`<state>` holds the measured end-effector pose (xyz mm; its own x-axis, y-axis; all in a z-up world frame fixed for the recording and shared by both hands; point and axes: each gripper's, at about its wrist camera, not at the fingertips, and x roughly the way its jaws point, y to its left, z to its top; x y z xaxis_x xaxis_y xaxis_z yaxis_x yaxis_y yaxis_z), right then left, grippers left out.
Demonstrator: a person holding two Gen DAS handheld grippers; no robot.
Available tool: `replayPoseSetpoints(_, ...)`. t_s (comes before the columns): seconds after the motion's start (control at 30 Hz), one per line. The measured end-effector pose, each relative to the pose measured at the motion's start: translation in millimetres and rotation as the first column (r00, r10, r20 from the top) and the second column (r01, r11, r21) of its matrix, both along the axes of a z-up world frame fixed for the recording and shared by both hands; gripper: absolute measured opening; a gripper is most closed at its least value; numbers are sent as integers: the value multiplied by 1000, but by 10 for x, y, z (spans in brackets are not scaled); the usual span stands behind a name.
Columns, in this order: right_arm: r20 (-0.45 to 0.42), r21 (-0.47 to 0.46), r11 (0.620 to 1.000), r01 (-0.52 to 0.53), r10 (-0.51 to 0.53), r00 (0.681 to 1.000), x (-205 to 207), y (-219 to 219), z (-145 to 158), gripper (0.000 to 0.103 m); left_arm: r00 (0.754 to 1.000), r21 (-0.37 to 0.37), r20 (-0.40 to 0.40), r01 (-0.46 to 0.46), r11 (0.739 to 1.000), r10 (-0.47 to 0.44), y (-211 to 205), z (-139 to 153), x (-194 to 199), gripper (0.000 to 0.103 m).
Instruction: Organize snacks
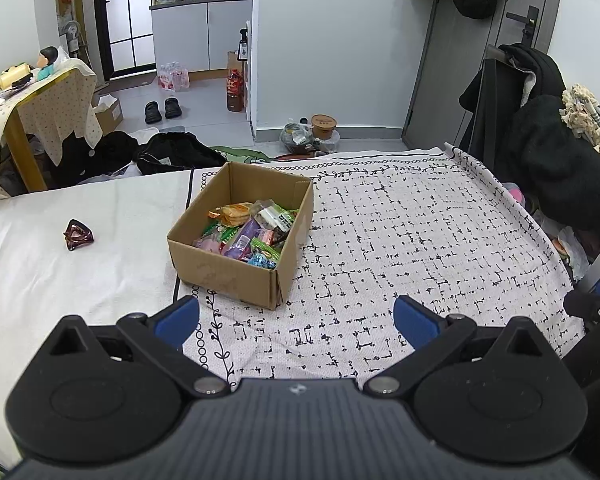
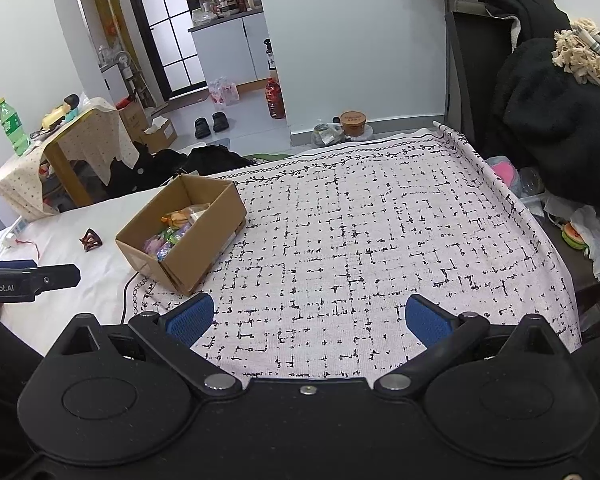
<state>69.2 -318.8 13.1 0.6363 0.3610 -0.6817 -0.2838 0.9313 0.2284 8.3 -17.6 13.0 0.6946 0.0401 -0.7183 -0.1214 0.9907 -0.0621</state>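
Both hand-held grippers (left (image 1: 298, 322), right (image 2: 308, 318)) gape; snacks (image 1: 246, 232) fill box (image 1: 224, 276).

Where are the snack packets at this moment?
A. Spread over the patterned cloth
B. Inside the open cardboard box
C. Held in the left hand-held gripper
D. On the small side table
B: the colourful snack packets all lie inside the open cardboard box; the patterned cloth around it carries no packets.

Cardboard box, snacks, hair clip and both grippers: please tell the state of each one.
Cardboard box: open on top, upright.
Snacks: piled inside the box.
Hair clip: lying on the white sheet, apart from the box.
Left gripper: open, empty.
Right gripper: open, empty.
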Motion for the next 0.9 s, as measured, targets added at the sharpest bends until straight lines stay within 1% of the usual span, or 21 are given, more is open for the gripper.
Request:
replayPoseSetpoints(0.63, 5, 0, 1000, 14, -14, 1000, -5, 3, 7, 103, 1000, -7, 2, 6, 1000, -6, 17, -2, -9, 103)
replayPoseSetpoints(0.9, 4, 4, 1000, 13, -13, 1000, 1, 14, 5, 103, 1000, 9, 5, 11, 1000, -11, -1, 11, -13, 103)
